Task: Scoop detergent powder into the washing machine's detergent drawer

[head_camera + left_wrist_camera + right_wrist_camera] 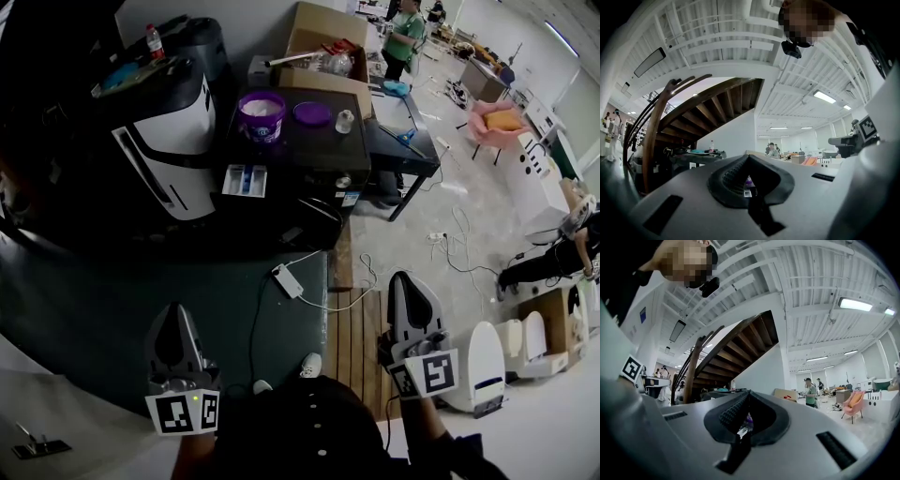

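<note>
Detergent tub (262,114) is open and the drawer (244,180) looks pulled out, but scooping hasn't started: left tool (173,323) and right tool (408,291) are both closed, empty and well apart from them.

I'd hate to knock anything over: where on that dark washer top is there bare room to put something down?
The front strip of the washer top is bare, bordered by the purple tub, purple lid and white cup behind. That back row is crowded.
</note>
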Tool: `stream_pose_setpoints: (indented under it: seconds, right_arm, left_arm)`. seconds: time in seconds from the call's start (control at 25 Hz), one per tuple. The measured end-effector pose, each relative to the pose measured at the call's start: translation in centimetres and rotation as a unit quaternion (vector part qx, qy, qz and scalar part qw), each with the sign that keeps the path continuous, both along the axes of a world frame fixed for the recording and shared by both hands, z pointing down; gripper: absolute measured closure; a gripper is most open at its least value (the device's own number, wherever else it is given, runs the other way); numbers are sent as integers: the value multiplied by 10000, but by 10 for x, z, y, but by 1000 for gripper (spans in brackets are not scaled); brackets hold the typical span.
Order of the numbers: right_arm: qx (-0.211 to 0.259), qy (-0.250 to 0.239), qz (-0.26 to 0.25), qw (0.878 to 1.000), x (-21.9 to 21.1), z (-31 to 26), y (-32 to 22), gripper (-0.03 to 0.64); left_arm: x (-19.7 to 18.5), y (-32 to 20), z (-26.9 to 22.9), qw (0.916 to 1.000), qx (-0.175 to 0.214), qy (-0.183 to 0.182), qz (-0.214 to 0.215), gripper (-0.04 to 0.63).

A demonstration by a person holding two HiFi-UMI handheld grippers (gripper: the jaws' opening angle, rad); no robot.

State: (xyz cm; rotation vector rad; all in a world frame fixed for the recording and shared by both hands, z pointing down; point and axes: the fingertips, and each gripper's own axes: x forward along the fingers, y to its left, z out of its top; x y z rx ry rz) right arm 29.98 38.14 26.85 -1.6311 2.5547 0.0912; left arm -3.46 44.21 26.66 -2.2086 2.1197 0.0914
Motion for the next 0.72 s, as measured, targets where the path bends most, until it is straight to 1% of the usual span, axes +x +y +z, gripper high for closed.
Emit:
stream_pose_setpoints:
  seconds: [0.08, 0.12, 0.16, 0.28, 0.4, 0.72]
  right_arm:
    - [69, 16, -8, 10000, -2, -4, -1, 585]
    - [84, 37, -27, 10000, -3, -4, -2, 472]
    - [85, 28, -51, 9999, -2, -3, -4, 377]
    - [8, -108, -22, 9999, 3, 2, -11, 393]
    - [-147, -95, 22, 9998, 12, 10, -20, 405]
    - [-42, 63, -292, 9995, 30, 11, -46, 417]
  left_arm:
    - [1, -1, 0, 10000, -19, -6, 1, 581]
    - [2, -2, 1, 10000, -28, -13, -2, 581]
    - [2, -2, 1, 10000, -32, -21, -7, 581]
    - [5, -6, 3, 10000, -56, -45, -38, 581]
    - [12, -13, 3, 9999, -93, -73, -74, 581]
    - [36, -27, -1, 9993, -75, -112, -346, 581]
